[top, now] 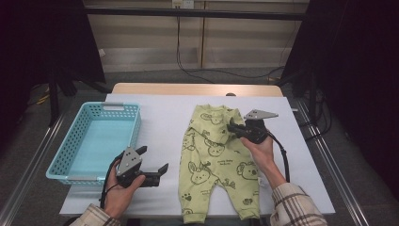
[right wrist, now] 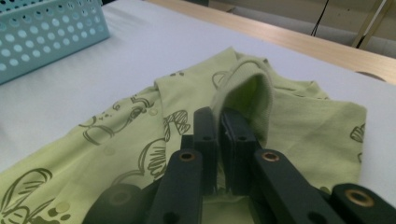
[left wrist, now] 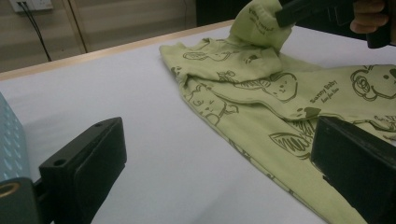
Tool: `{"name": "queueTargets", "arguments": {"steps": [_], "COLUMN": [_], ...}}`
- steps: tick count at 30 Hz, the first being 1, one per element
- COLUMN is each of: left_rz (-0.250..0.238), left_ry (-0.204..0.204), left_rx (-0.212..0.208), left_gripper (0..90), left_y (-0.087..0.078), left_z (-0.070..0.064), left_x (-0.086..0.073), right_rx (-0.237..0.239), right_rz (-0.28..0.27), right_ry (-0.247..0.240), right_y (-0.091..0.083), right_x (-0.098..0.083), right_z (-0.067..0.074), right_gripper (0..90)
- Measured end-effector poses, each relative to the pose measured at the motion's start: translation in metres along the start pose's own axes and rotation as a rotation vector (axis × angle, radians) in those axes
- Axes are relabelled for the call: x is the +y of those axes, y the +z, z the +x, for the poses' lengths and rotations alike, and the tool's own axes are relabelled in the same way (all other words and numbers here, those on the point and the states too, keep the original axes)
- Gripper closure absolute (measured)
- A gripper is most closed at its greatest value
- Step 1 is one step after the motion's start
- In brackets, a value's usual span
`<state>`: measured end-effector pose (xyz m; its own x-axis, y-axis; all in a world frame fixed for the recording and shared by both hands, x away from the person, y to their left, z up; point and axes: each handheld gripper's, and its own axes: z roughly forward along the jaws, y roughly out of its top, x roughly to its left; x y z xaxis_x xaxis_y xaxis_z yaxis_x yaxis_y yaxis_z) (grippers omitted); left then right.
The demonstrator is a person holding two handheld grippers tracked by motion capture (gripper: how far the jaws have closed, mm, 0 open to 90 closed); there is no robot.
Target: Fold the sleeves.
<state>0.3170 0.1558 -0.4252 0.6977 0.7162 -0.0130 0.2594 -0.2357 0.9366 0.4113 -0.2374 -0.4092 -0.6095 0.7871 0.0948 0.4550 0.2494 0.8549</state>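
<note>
A: Flanking the white table (top: 160, 122), a turquoise basket (top: 70, 160) sits at left; nothing lies between it and the green baby romper (top: 214, 169).

B: Right gripper (top: 231, 126), held from lower right, pinches the romper's sleeve cuff (right wrist: 245, 95). Left gripper (top: 153, 160) rests open, empty. The romper runs top to bottom at centre, legs lowest.

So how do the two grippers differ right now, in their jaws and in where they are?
The left gripper has open jaws with nothing between them; the right gripper is shut on the sleeve cuff of the green baby romper. The left hovers over bare white table near the blue basket; the right is above the romper. Both are black and hand-held.
</note>
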Motion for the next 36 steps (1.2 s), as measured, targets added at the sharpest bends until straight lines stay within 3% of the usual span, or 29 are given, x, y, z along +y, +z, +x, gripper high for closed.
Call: {"name": "queueTargets", "arguments": {"steps": [11,14,17,23,32,36], "left_rz": [0.01,0.011,0.011,0.013,0.022,0.018], "left_ry": [0.003,0.007,0.007,0.003,0.025,0.013], "left_rx": [-0.003,0.003,0.003,-0.004,0.007,0.001], "left_gripper": [3.5,3.5,3.5,3.5,3.5,3.5], "left_y": [0.0,0.0,0.0,0.001,-0.001,0.001], "left_z": [0.0,0.0,0.0,-0.001,0.0,-0.001], "left_x": [0.0,0.0,0.0,0.0,0.0,0.0], "right_rx": [0.019,0.001,0.014,0.035,0.039,0.054], "right_rz": [0.062,0.045,0.025,0.036,0.056,0.057], "right_ry": [-0.012,0.0,0.02,0.023,0.004,0.001], "right_y": [0.015,0.016,0.018,0.025,0.03,0.03], "right_x": [-0.01,-0.01,-0.008,-0.01,-0.013,-0.013], "right_z": [0.006,0.008,0.01,0.013,0.016,0.017], "right_gripper": [85.2,84.6,85.8,86.8,76.2,70.0]}}
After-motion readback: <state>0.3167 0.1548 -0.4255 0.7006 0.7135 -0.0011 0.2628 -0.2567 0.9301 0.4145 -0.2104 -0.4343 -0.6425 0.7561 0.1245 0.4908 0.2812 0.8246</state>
